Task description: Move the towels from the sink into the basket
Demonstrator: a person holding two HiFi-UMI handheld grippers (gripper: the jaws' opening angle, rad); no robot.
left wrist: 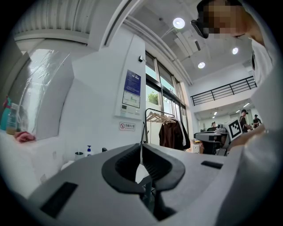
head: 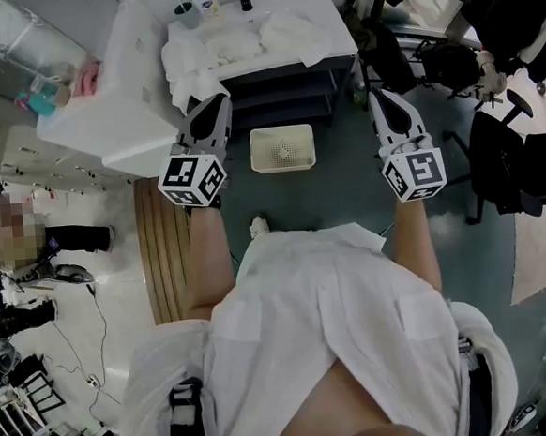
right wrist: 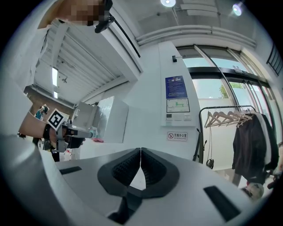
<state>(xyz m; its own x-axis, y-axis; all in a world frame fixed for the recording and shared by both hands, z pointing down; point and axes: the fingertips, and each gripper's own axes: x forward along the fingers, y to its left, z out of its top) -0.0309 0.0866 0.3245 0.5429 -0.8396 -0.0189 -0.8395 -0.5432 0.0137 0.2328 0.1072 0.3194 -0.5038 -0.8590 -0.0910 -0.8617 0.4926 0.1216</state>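
While held level, left claw (head: pixel 214 101) clenched empty | right claw (head: pixel 377 92) clenched empty | towels (head: pixel 231 39) ahead in sink (head: pixel 333 46), well apart

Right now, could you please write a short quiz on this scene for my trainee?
1. True or false: the basket already holds a towel.
2. Where do the towels lie? A in the sink; B on the floor; C on a hanger.
3. Fill in: the jaws of the left gripper and the right gripper are ____.
Key: 1 false; 2 A; 3 shut, with nothing between them.
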